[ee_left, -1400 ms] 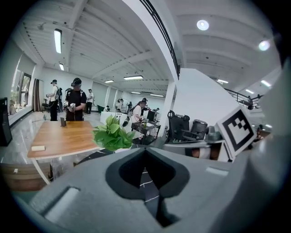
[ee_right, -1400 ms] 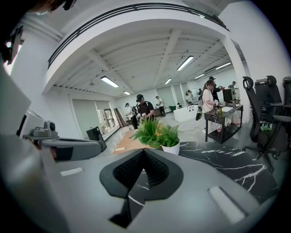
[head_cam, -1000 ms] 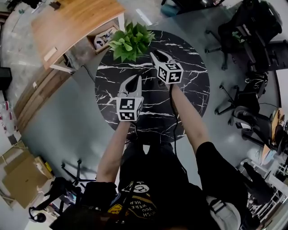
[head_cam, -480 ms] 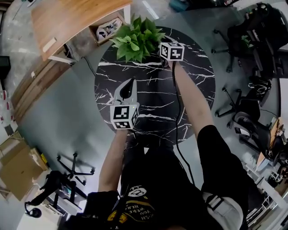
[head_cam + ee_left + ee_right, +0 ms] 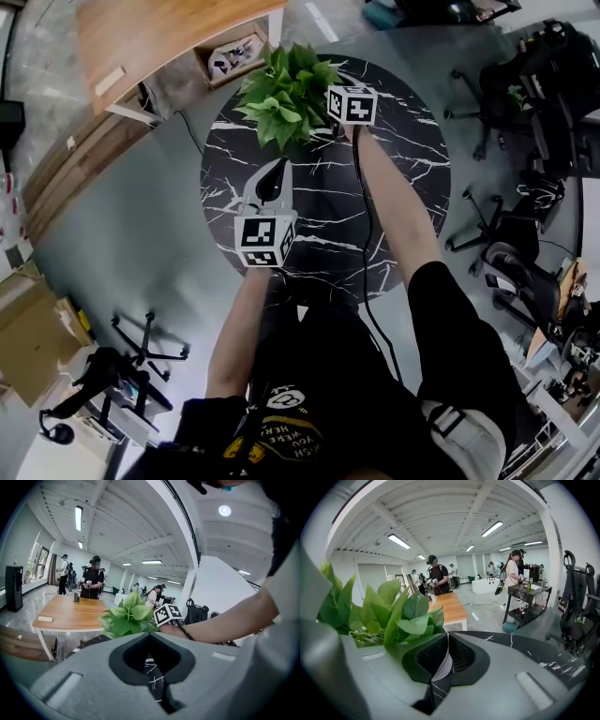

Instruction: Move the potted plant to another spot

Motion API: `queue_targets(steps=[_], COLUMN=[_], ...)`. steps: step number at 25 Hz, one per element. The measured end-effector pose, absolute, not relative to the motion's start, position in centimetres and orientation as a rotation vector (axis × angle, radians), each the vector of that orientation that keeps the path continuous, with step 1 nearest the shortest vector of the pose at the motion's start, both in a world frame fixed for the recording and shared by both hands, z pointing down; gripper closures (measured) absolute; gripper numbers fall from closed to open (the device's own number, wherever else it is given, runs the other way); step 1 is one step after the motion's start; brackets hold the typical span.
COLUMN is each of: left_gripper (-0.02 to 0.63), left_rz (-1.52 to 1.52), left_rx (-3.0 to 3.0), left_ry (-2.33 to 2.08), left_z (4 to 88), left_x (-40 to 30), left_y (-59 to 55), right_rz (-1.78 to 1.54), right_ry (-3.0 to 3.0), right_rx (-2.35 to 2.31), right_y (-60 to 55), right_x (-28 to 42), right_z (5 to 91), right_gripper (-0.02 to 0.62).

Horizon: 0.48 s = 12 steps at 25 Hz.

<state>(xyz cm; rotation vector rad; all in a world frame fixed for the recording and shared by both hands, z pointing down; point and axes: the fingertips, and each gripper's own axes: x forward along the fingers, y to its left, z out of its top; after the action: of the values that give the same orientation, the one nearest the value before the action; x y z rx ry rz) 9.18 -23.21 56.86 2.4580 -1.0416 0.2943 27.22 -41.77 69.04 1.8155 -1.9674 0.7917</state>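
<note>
The potted plant (image 5: 289, 94), a bushy clump of green leaves, stands at the far edge of the round black marble table (image 5: 384, 197). My right gripper (image 5: 330, 120) reaches in at its right side, the fingertips hidden under the leaves. In the right gripper view the jaws (image 5: 445, 660) are closing, with the pot's thin white rim (image 5: 443, 668) pinched between the pads and leaves (image 5: 389, 609) just to the left. My left gripper (image 5: 273, 174) hovers over the table's middle, shut and holding nothing. In its own view the plant (image 5: 126, 618) stands ahead of it.
A wooden desk (image 5: 159, 37) stands beyond the table at the upper left. Office chairs (image 5: 525, 84) crowd the right side. A chair base (image 5: 141, 342) and cardboard boxes (image 5: 28, 328) sit on the grey floor at the left. Several people stand far off in the gripper views.
My right gripper has moved forward and down to the plant's right side, its jaws going in under the leaves. My left gripper has shifted only a little.
</note>
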Motion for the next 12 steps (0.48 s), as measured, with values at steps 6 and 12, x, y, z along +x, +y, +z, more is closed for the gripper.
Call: queue_targets(steps=[6,12], left_gripper=[0.603,0.604], left_rz=[0.269,0.252], left_rx=[2.443,2.415], left_ry=[-1.085,-1.157], left_z=[56.3,55.8], left_x=[7.7,5.1], left_y=[-23.2,-23.0], right_rz=[0.824,0.896], right_ry=[-1.987,-1.995], right_rx=[1.773,1.681], right_y=[-42.6,-41.5], right_x=[25.3,21.3], right_z=[69.2,69.9], right_gripper=[0.581,0.580])
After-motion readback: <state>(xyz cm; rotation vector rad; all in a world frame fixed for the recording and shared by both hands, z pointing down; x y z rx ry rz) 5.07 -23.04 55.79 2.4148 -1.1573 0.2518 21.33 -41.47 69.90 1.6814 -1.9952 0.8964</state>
